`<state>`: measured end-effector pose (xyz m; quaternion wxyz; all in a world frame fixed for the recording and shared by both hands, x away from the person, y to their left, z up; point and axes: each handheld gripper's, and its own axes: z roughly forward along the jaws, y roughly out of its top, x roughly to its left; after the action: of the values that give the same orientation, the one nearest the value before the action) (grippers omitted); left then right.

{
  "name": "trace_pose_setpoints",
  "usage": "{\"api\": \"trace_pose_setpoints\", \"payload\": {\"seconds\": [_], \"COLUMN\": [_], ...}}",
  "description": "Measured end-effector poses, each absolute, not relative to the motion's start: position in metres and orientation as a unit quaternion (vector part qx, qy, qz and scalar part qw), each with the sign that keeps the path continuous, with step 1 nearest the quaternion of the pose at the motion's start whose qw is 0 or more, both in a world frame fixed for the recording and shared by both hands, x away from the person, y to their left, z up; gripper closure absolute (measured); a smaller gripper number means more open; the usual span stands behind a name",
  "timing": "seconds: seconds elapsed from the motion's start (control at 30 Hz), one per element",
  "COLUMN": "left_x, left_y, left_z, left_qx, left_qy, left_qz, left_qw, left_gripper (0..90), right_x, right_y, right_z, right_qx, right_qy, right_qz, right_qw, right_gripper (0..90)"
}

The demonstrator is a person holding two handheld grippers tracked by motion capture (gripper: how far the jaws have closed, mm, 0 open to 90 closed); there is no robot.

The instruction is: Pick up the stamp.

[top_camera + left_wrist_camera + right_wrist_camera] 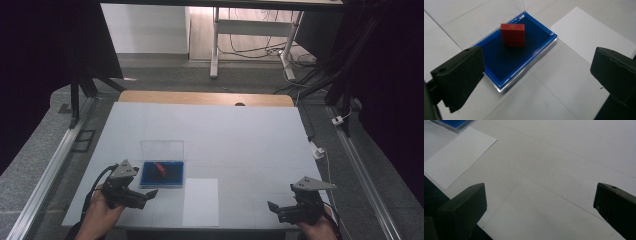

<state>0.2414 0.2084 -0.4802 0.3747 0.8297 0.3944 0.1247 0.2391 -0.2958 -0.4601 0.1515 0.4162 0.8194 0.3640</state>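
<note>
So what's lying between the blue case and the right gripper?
A white sheet of paper, flat on the table, then bare tabletop, seen in the high view.

A white table (240, 135) is carrying a blue tray (162, 176) with a clear lid standing up at its far edge, and a red block (512, 35) is sitting upright inside it. A white sheet of paper (201, 201) is lying flat just beside the tray, near the front edge
</note>
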Motion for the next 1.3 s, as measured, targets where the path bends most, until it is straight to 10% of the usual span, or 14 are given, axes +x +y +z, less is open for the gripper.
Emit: {"api": "trace_pose_setpoints", "payload": {"seconds": [0.87,1.3], "left_x": [0.305,0.31], "left_y": [0.185,0.182], "left_z": [-0.496,-0.496], "left_qx": [0.861,0.874], "left_qy": [0.381,0.363], "left_qz": [0.139,0.128], "left_qw": [0.308,0.297], "left_gripper": [3.1,43.5], "right_x": [0.239,0.239], "right_y": [-0.294,-0.294], "right_z": [-0.461,-0.461], "right_qx": [0.411,0.409], "right_qy": [0.825,0.825], "right_qz": [0.359,0.359], "right_qw": [0.15,0.152], "right_gripper": [0.0,0.0]}}
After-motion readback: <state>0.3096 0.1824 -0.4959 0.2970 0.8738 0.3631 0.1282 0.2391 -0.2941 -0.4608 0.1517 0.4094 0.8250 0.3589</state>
